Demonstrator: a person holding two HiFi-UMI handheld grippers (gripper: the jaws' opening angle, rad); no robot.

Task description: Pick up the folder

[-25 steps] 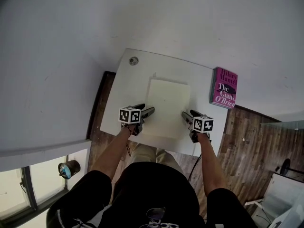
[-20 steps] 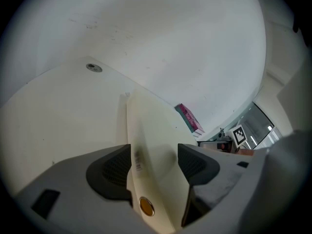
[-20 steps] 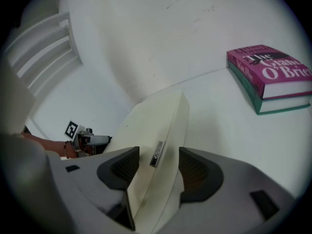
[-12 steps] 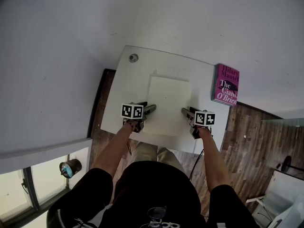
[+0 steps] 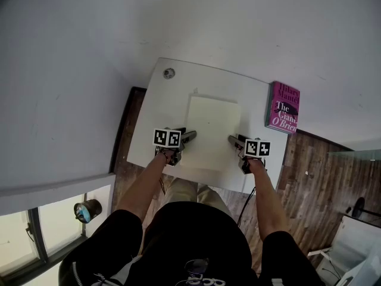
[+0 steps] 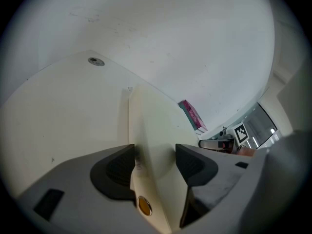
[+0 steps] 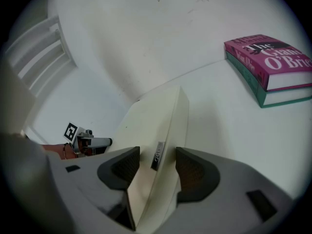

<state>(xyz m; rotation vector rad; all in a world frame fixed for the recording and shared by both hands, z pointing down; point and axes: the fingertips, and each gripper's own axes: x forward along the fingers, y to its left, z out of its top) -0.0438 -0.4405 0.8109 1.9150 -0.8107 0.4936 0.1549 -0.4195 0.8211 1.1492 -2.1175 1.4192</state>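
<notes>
- Far left: a small round metal grommet (image 5: 169, 73) is set in the white rectangular surface (image 5: 149, 118), well apart from the work.
- The left gripper (image 5: 189, 137) is placed at the left long edge of the cream rectangular folder (image 5: 211, 130), near the person's end, and is pointed inward and down. Its jaws are spread wide and have just been closing. The folder's edge is seen between them, with one jaw on the surface side and one over the top face. No firm pinch is shown.
- The folder is laid flat mid-surface with its long axis running away from the person. It sits between both grippers, each about equally near.
- The right gripper (image 5: 232, 140) is mirrored on the right long edge. Its jaws are spread and the labelled edge is straddled. A thin shadowed gap is seen at one pad, so nothing is clamped.
- Far right: a pink book (image 5: 284, 107) is set at the surface's corner, apart from the folder.
- Judged next: both grippers closed on the edges, then a level lift.
</notes>
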